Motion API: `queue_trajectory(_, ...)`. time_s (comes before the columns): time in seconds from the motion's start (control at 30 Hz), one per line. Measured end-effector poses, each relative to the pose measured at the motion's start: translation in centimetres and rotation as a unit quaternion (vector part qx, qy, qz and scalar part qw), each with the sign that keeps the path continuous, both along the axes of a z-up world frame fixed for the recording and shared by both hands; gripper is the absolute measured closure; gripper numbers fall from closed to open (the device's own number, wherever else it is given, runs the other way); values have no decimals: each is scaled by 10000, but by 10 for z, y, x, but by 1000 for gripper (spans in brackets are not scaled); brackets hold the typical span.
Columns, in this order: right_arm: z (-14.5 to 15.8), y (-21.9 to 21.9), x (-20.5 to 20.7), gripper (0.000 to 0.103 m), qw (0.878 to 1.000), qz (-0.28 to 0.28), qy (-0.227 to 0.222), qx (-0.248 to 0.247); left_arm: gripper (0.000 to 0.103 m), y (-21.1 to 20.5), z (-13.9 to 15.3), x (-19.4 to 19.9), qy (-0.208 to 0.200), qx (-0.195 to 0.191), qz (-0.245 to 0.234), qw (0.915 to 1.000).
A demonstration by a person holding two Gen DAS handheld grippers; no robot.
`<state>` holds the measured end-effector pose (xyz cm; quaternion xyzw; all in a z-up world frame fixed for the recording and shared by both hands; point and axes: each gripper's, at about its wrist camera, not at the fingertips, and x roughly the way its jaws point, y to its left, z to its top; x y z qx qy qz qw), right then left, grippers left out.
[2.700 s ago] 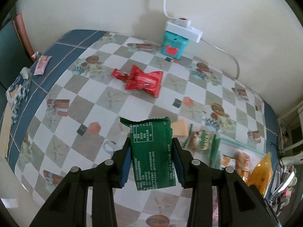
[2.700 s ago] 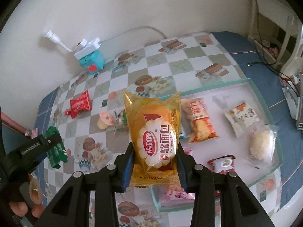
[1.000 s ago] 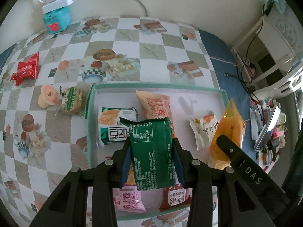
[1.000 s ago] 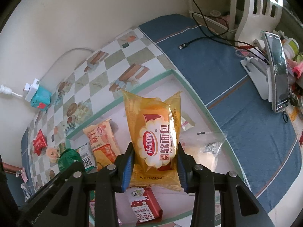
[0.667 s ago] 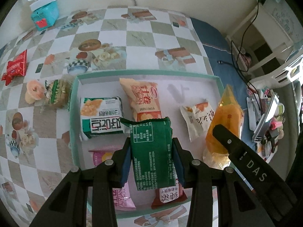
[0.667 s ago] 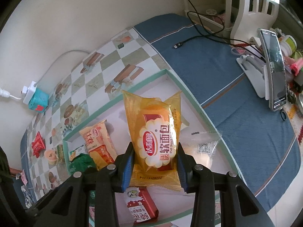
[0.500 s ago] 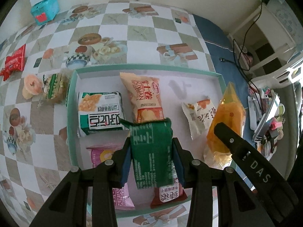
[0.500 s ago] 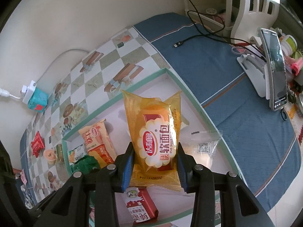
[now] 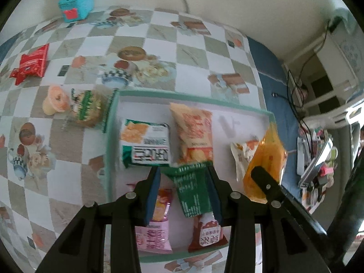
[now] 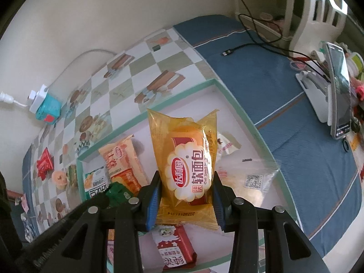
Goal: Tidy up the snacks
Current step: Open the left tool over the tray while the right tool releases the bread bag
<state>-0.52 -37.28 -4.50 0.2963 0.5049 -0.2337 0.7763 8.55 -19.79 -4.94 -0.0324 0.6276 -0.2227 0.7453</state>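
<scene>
Your left gripper (image 9: pixel 184 191) points forward and down, its two black fingers spread wide, with the blue pads (image 9: pixel 152 193) standing apart; only the right pad appears to touch what lies between them. Your right gripper (image 10: pixel 185 199) also points forward and down, its blue pads (image 10: pixel 154 199) pressed against both sides of its load. In the left wrist view, a black finger of your right gripper reaches in from the lower right.

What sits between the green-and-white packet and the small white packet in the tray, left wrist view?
The orange chip bag lies between the green-and-white packet and the small white packet, flat on the tray.
</scene>
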Motion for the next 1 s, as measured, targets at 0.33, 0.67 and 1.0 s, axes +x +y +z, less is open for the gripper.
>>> queue_trajectory(0.33, -3, 5, 5, 41, 9998, 113, 149, -61, 61, 28, 0, 14, 67, -63, 449, 9989)
queue_trajectory(0.67, 2, 9, 8, 26, 9994, 190, 120, -246, 32, 42, -8, 22, -79, 414, 746, 9963)
queue_trajectory(1.0, 5, 15, 12, 3, 9987, 323, -12, -403, 10, 57, -11, 30, -298, 796, 986, 9915)
